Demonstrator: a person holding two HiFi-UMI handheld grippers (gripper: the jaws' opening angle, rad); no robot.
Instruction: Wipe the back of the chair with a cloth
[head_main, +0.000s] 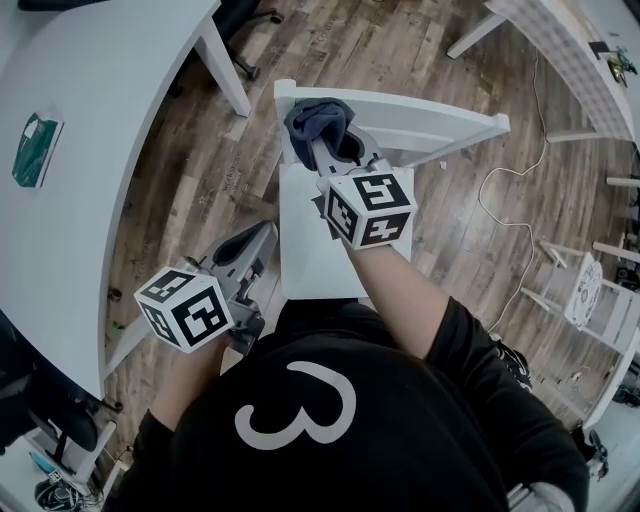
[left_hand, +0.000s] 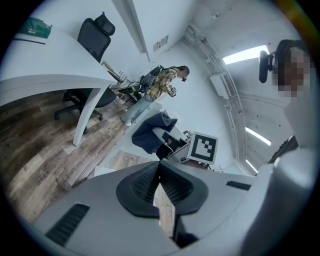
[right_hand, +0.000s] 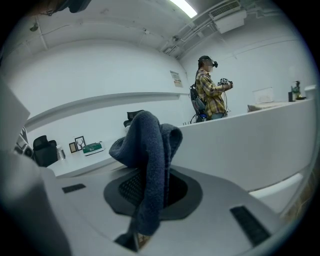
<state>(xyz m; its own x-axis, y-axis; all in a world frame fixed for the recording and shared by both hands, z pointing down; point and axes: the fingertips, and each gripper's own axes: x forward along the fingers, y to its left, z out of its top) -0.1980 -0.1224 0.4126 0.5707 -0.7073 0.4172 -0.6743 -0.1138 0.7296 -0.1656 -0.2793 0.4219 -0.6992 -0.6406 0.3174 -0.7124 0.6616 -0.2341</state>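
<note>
- Right gripper (head_main: 328, 140): I see its jaws clamped on the dark blue cloth (head_main: 316, 118). In the right gripper view the cloth (right_hand: 148, 150) rises in a fold from between the pads of the right gripper (right_hand: 152, 187).
- Cloth position: bunched over the left end of the top rail (head_main: 440, 118) of the white chair (head_main: 315, 250), at the back's left corner. I cannot tell how firmly it presses on the rail.
- Rail edge: from the cloth to its right end, the rail lies bare.
- Left gripper (head_main: 258, 240): held low, beside the left edge of the chair seat and well apart from the cloth. In the left gripper view the jaws of the left gripper (left_hand: 160, 167) meet at their tips with nothing between them.
- Room on the left: a strip of wooden floor (head_main: 190, 190) separates the chair from the white desk (head_main: 100, 130). The desk leg (head_main: 225, 70) stands near the chair's left back corner.
- Room on the right: open floor crossed by a thin white cable (head_main: 510, 200).
</note>
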